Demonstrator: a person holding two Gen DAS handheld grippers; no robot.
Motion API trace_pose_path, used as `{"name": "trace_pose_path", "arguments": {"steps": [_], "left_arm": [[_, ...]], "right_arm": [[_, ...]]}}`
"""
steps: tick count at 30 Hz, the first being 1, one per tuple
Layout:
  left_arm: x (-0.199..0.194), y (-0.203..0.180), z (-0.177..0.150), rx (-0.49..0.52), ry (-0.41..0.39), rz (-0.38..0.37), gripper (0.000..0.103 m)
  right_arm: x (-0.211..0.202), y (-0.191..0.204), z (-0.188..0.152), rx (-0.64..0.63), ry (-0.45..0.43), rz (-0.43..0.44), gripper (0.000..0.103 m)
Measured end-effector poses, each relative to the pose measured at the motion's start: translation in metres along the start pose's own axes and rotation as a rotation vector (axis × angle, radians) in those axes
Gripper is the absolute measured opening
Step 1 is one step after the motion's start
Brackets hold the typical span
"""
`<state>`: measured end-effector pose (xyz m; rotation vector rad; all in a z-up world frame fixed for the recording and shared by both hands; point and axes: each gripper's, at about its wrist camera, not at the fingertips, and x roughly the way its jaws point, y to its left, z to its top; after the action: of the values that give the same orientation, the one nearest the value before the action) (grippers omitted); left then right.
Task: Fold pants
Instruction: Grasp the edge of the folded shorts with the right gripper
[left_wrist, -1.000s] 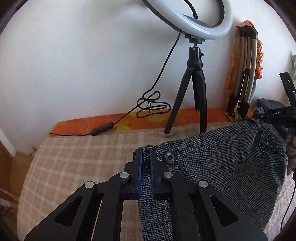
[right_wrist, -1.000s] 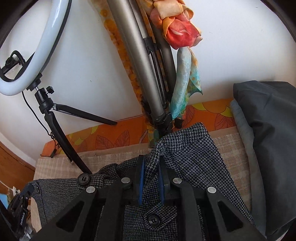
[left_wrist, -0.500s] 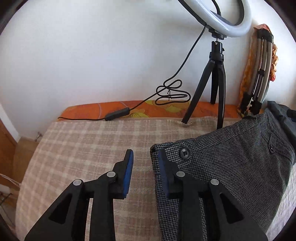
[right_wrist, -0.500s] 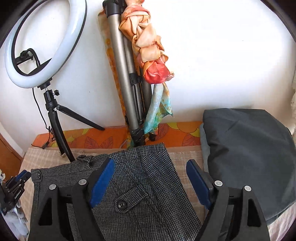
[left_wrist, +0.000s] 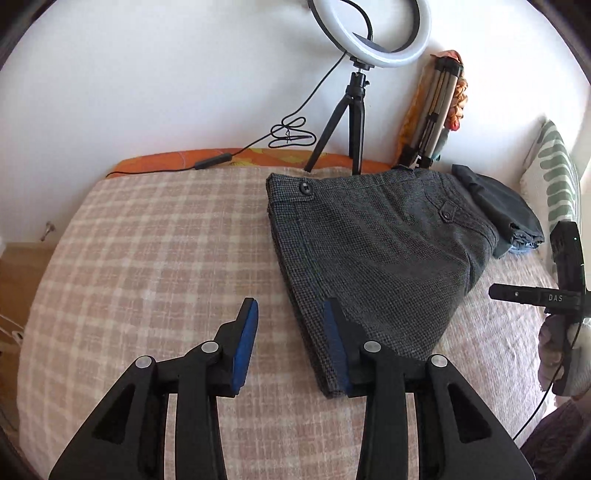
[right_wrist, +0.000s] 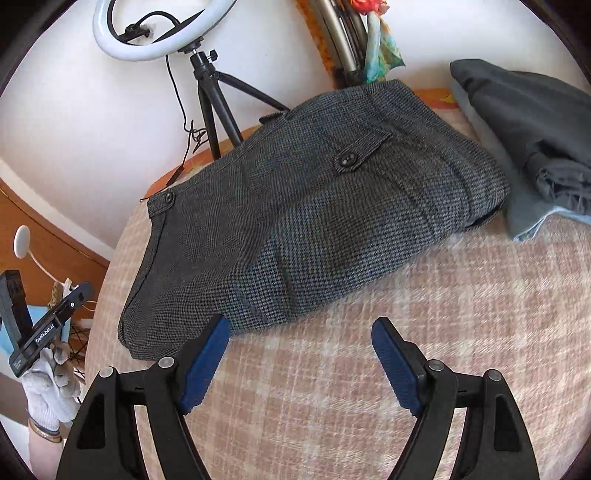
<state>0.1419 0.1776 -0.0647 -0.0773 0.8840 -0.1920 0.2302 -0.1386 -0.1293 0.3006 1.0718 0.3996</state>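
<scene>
I saw the gray tweed pants (left_wrist: 373, 258) lying folded on the checked blanket (left_wrist: 147, 258), up near the wall. My left gripper (left_wrist: 290, 343) was open and held nothing. One of its blue pads (left_wrist: 334, 343) sat over the near edge of the pants, and the other was over bare blanket (I could not tell if the pad touched the cloth). My right gripper (right_wrist: 301, 358) was open wide and held nothing too. It hung over the blanket just in front of the pants. A ring light on a small tripod (right_wrist: 207, 92) stood behind the pants by the white wall. A folded dark gray cloth (right_wrist: 535, 122) lay just beside the pants on the right.
</scene>
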Motion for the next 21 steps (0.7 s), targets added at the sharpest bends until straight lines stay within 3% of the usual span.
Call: {"name": "trace_pose_path", "arguments": {"steps": [3, 8, 11, 12, 14, 16, 21], "left_arm": [[-0.001, -0.008, -0.019, 0.006, 0.043, -0.015, 0.035], [-0.001, -0.020, -0.036, -0.005, 0.095, -0.047, 0.035], [-0.006, -0.030, -0.044, -0.020, 0.076, -0.054, 0.035], [-0.007, -0.034, -0.046, -0.025, 0.065, -0.062, 0.035], [-0.008, -0.045, -0.048, -0.017, 0.059, -0.077, 0.035], [-0.006, -0.059, -0.049, 0.022, 0.071, -0.087, 0.035], [0.011, -0.091, -0.041, 0.073, 0.075, -0.118, 0.035]], "right_arm": [[0.017, 0.007, -0.006, 0.043, 0.010, 0.072, 0.082], [0.032, 0.011, 0.001, 0.054, -0.051, 0.058, 0.082], [0.040, 0.015, 0.008, 0.060, -0.086, 0.075, 0.081], [0.041, 0.017, 0.010, 0.049, -0.085, 0.077, 0.077], [0.044, 0.021, 0.011, 0.050, -0.057, 0.095, 0.048], [0.042, 0.022, 0.012, 0.070, -0.041, 0.129, 0.031], [0.019, 0.030, 0.020, 0.060, -0.083, 0.158, 0.018]]}}
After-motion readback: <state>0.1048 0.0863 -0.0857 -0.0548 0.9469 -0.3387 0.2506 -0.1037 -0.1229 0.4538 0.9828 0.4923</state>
